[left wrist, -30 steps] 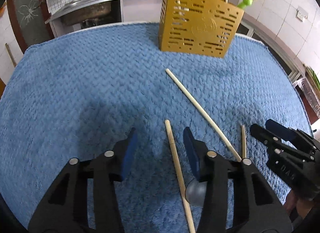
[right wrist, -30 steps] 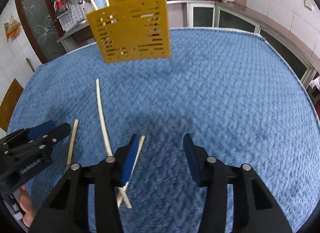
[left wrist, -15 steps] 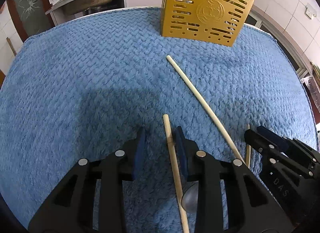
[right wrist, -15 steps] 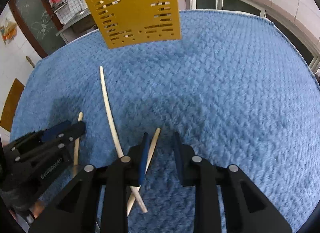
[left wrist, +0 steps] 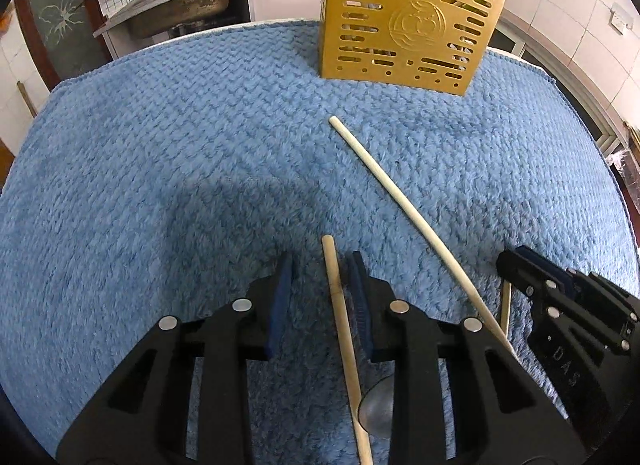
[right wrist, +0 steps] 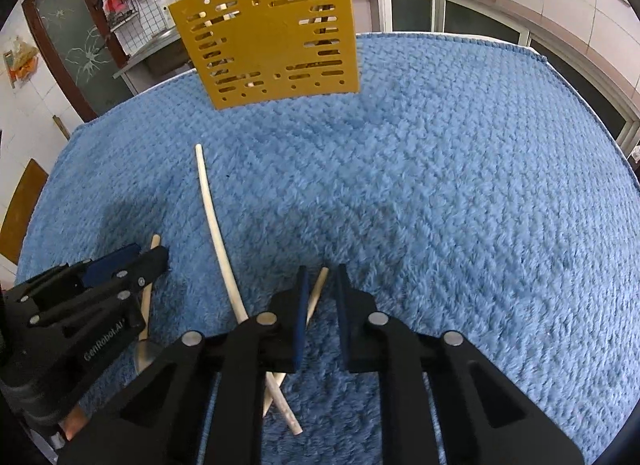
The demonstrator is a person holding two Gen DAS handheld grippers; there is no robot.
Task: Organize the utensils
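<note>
A few utensils already stand in the yellow holder (left wrist: 408, 21), while on the tabletop (left wrist: 160, 169) the left hand-held gripper (left wrist: 322, 277) half-closes around a wooden spoon (left wrist: 338, 305), the right hand-held gripper (right wrist: 320, 285) around a chopstick (right wrist: 316, 293), another chopstick (left wrist: 404, 205) untouched

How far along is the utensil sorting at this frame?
Done: some utensils already stand in the yellow holder. In hand: the left gripper has narrowed around a wooden-handled spoon, the right gripper around a short chopstick; neither is visibly clamped or lifted. Left: the long chopstick lies on the blue mat.
</note>
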